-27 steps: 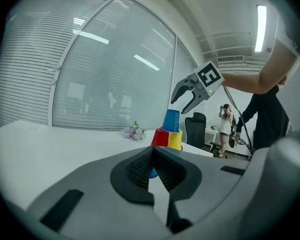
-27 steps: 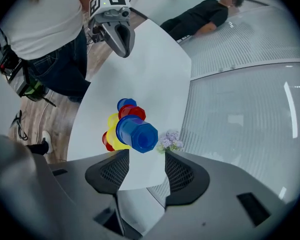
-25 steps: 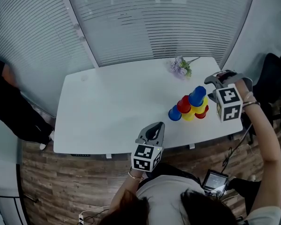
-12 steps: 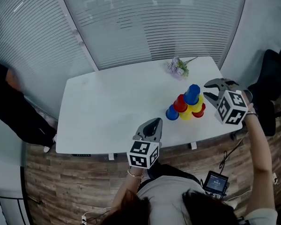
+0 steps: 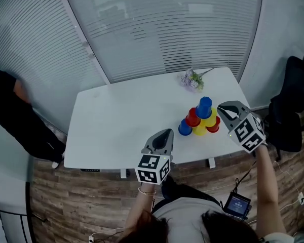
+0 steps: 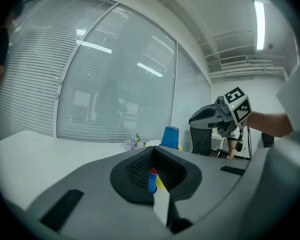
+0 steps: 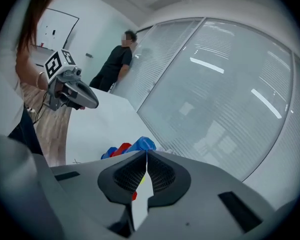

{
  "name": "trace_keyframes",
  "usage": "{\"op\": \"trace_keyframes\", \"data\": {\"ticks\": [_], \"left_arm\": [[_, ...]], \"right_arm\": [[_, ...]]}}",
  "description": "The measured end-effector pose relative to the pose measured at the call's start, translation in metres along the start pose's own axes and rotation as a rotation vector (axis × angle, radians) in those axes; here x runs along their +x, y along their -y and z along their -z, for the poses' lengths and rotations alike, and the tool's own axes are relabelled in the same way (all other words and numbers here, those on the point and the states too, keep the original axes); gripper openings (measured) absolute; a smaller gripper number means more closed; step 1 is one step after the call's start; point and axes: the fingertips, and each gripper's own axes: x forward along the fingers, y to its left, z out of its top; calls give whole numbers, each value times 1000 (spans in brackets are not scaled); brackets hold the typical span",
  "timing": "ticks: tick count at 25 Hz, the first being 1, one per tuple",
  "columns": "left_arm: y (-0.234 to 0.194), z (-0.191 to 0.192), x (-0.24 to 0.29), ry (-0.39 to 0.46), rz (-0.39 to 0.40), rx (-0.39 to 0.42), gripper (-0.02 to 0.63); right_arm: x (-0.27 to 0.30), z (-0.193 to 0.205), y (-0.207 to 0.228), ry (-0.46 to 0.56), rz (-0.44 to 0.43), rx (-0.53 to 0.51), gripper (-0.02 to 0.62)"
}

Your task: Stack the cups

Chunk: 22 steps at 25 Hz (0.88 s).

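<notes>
A pile of cups [image 5: 199,121] stands on the near right part of a white table [image 5: 116,125], with a blue cup [image 5: 204,105] on top and flowers [image 5: 191,79] beyond it. The left gripper [image 5: 166,132] hovers at the table's near edge, jaws pressed together and empty. The right gripper [image 5: 221,107], just right of the pile, has just been closing its jaws, which now meet on nothing. No loose cup shows, so stacking looks finished; next, both grippers should keep clear of the pile. Only the head view shows the pile's tiers. Only the right gripper view shows a person [image 7: 117,64] standing whole at the far left.
</notes>
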Motion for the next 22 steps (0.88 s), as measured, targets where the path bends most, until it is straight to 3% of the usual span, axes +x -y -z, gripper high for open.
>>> {"op": "trace_keyframes", "data": {"ticks": [9, 18, 22], "left_arm": [[21, -13, -8, -5, -13, 43, 18], [38, -31, -15, 31, -43, 77, 18], [45, -36, -20, 32, -55, 112, 18]], "right_arm": [[-26, -9, -3, 223, 136, 308, 28], [-53, -14, -13, 351, 281, 520, 28], [-59, -15, -22, 392, 297, 618, 26]]}}
